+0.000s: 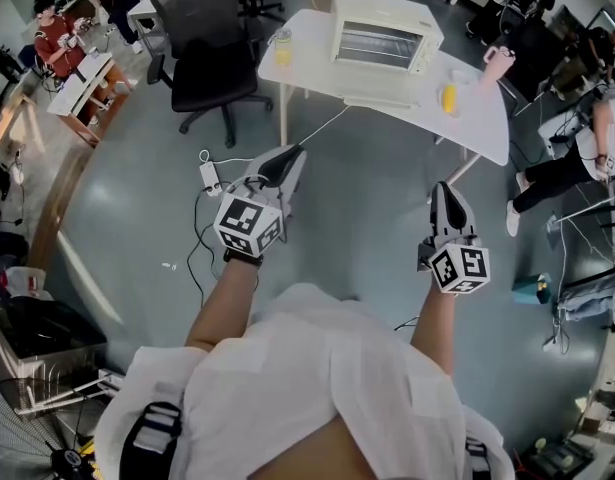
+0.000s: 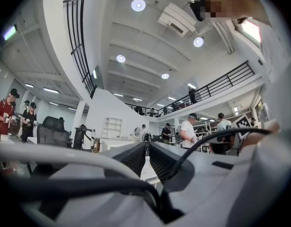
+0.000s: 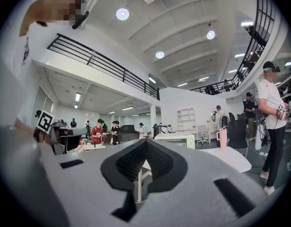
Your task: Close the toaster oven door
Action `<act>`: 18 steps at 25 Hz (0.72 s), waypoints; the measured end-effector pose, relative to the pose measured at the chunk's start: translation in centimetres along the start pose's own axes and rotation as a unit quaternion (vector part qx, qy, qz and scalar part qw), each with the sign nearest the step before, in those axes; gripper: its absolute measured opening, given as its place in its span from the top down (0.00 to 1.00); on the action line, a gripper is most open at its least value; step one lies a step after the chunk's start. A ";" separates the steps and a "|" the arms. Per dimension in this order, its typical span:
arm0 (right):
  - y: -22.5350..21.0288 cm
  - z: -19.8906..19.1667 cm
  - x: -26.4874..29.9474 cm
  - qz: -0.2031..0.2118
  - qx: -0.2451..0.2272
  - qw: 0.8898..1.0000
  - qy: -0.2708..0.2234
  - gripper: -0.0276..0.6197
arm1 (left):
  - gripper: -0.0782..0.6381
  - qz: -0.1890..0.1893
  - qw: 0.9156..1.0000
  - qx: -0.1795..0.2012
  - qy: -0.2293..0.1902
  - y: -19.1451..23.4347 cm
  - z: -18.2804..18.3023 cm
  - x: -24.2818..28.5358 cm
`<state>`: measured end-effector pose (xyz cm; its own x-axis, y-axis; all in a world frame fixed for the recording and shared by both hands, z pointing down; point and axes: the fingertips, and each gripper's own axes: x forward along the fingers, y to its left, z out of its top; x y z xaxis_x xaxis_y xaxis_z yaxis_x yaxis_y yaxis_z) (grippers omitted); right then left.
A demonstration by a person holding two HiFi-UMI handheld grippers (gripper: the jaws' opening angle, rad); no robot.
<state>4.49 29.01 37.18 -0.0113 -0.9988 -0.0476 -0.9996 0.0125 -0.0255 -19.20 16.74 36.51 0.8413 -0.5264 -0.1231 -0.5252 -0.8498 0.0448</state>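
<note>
Approach step: oven on far worktop, door hanging open. Left hand-held gripper and right hand-held gripper both closed, empty, well short. Next: step in, lift door's near edge shut.

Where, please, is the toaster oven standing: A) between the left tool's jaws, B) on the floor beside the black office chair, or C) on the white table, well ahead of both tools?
C: the head view shows the toaster oven on the white table, with the left tool and right tool held over the floor short of it.
</note>
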 end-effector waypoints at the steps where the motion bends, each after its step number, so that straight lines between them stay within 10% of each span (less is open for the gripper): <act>1: 0.0 -0.1 0.1 -0.001 -0.001 1.000 0.001 0.95 | 0.86 -0.001 1.000 0.000 0.001 0.0 -0.1 0.0; 18: -3.1 -1.4 2.7 -0.008 -0.003 1.000 0.012 0.95 | 0.86 -0.004 1.000 -0.004 0.009 0.9 -1.3 3.7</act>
<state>7.55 26.24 38.52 0.0042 -0.9997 -0.0242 -0.9998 -0.0037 -0.0197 -16.37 13.95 37.36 0.8479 -0.5196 -0.1053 -0.5171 -0.8543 0.0523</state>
